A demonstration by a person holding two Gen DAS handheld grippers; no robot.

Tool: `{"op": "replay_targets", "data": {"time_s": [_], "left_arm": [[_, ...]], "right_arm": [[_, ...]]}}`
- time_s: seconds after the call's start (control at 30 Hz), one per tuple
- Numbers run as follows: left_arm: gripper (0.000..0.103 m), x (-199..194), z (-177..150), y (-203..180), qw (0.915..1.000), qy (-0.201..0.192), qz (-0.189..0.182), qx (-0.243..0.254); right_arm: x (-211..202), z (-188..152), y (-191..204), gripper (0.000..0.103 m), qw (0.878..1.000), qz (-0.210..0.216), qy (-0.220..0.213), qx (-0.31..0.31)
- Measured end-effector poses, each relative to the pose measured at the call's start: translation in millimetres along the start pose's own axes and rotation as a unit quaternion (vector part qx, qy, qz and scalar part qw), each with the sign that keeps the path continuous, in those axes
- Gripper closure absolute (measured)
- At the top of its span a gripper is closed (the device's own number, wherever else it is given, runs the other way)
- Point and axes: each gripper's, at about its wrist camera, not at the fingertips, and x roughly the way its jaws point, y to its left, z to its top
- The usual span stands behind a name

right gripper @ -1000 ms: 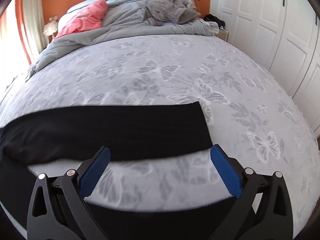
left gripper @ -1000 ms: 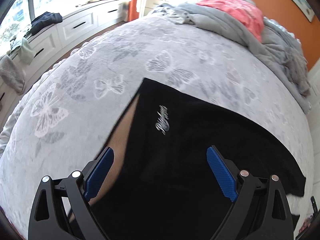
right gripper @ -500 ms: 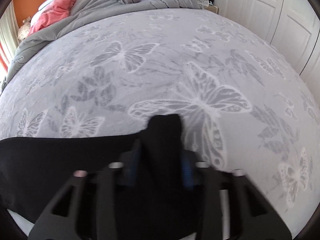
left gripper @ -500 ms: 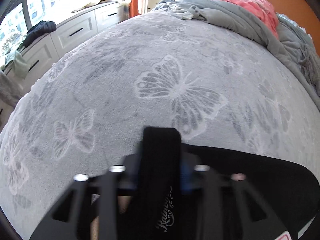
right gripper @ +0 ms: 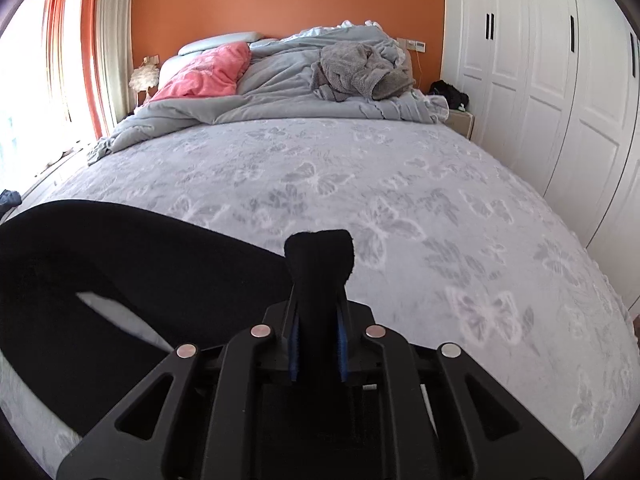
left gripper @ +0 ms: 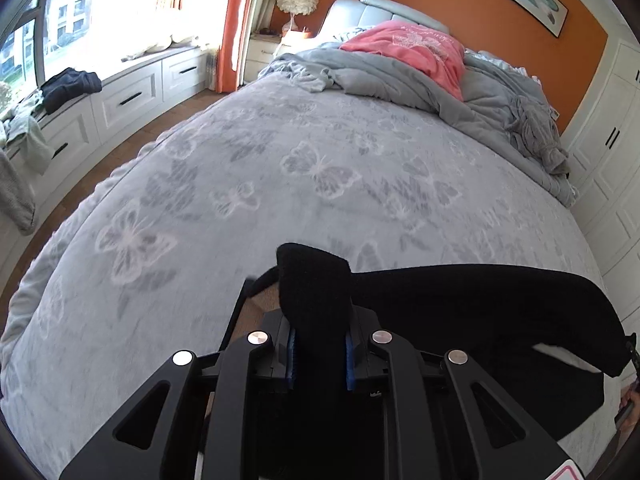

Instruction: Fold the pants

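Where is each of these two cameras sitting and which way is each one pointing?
Left wrist: rides on the left gripper, looking along its fingers up the bed toward the window side; the gripper's black frame shows, shut on the black pants.
Right wrist: rides on the right gripper, looking up the bed toward the wardrobe side; its frame shows, shut on the pants too.
Both share the pants, the butterfly bedspread, the pink pillow and the orange wall.
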Motion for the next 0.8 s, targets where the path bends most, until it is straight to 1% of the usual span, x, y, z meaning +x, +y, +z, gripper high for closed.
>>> {"op": "replay_targets", "data": {"time_s": [0.07, 0.1, 0.13, 0.17, 0.2, 0.23, 0.27, 0.3, 0.33, 0.37, 0.4, 0.43, 0.47, 0.5, 0.57, 0.63, 0.67, 0.7, 0.73, 0.77, 0.8], "left_arm": [[0.083, 7.7, -29.8, 16.6, 0.9995, 0.025, 0.020, -0.002], [0.077, 13.2, -43.6, 24.1, 0.9990, 0.038, 0.024, -0.005], [0.074, 14.9, -55.7, 31.1, 0.9984, 0.048, 0.021, -0.022], [0.073, 14.8, -64.7, 40.1, 0.9970, 0.057, 0.012, -0.051], [0.063, 8.9, -74.8, 47.0, 0.9947, 0.058, -0.001, -0.085], [0.043, 1.5, -82.6, 52.2, 0.9912, 0.054, -0.023, -0.119], [0.031, -7.0, -90.6, 55.4, 0.9845, 0.055, -0.052, -0.158], [0.014, -13.6, -96.1, 56.7, 0.9765, 0.056, -0.082, -0.191], [0.013, -18.8, -101.4, 57.2, 0.9666, 0.057, -0.109, -0.225], [0.013, -21.8, -105.3, 54.1, 0.9588, 0.062, -0.125, -0.247], [0.013, -21.5, -106.7, 50.5, 0.9524, 0.072, -0.137, -0.263], [0.013, -19.4, -107.4, 46.1, 0.9469, 0.079, -0.144, -0.276], [0.013, -14.8, -106.3, 42.2, 0.9423, 0.085, -0.152, -0.286], [0.013, -9.2, -104.3, 39.5, 0.9400, 0.090, -0.154, -0.291], [0.013, 3.5, -98.7, 38.1, 0.9341, 0.093, -0.150, -0.310], [0.013, 18.7, -93.7, 39.1, 0.9273, 0.096, -0.150, -0.329], [0.013, 29.5, -91.3, 39.7, 0.9225, 0.103, -0.156, -0.338], [0.015, 39.1, -91.5, 41.3, 0.9149, 0.110, -0.167, -0.350], [0.025, 48.2, -92.2, 43.0, 0.9082, 0.118, -0.180, -0.359], [0.038, 52.2, -95.2, 46.0, 0.9034, 0.120, -0.187, -0.367], [0.070, 53.7, -96.2, 48.5, 0.9010, 0.118, -0.195, -0.369]], "right_arm": [[-3.3, -32.4, -11.0, 0.086, 0.999, -0.002, 0.032, 0.007], [-1.1, -45.5, -16.7, 0.082, 0.999, -0.005, 0.047, 0.012], [1.6, -60.3, -23.7, 0.079, 0.998, -0.018, 0.061, 0.019], [1.8, -69.7, -27.9, 0.068, 0.997, -0.026, 0.068, 0.028], [0.1, -76.8, -33.8, 0.062, 0.996, -0.036, 0.074, 0.040], [-6.6, -82.7, -38.9, 0.055, 0.995, -0.048, 0.075, 0.055], [-18.5, -87.9, -43.3, 0.049, 0.994, -0.042, 0.067, 0.074], [-35.4, -92.1, -44.4, 0.036, 0.993, -0.038, 0.051, 0.095], [-49.6, -94.1, -43.7, 0.029, 0.993, -0.035, 0.038, 0.108], [-65.7, -95.8, -40.4, 0.019, 0.992, -0.023, 0.020, 0.122], [-79.6, -97.3, -36.4, 0.016, 0.991, -0.007, 0.006, 0.132], [-91.1, -97.6, -30.9, 0.015, 0.989, 0.011, -0.001, 0.144], [-97.9, -99.4, -26.1, 0.015, 0.987, 0.030, 0.002, 0.158], [-98.3, -98.6, -19.6, 0.015, 0.985, 0.043, 0.010, 0.166], [-94.8, -97.4, -5.7, 0.015, 0.981, 0.061, 0.036, 0.179], [-89.5, -94.7, 11.5, 0.015, 0.980, 0.072, 0.050, 0.180], [-84.5, -91.4, 19.2, 0.015, 0.979, 0.073, 0.059, 0.179], [-80.9, -91.3, 24.3, 0.015, 0.979, 0.074, 0.064, 0.178], [-74.8, -88.9, 29.7, 0.015, 0.979, 0.072, 0.070, 0.179], [-69.4, -87.9, 32.2, 0.015, 0.978, 0.067, 0.075, 0.184], [-66.9, -89.2, 33.4, 0.015, 0.976, 0.061, 0.076, 0.192]]}}
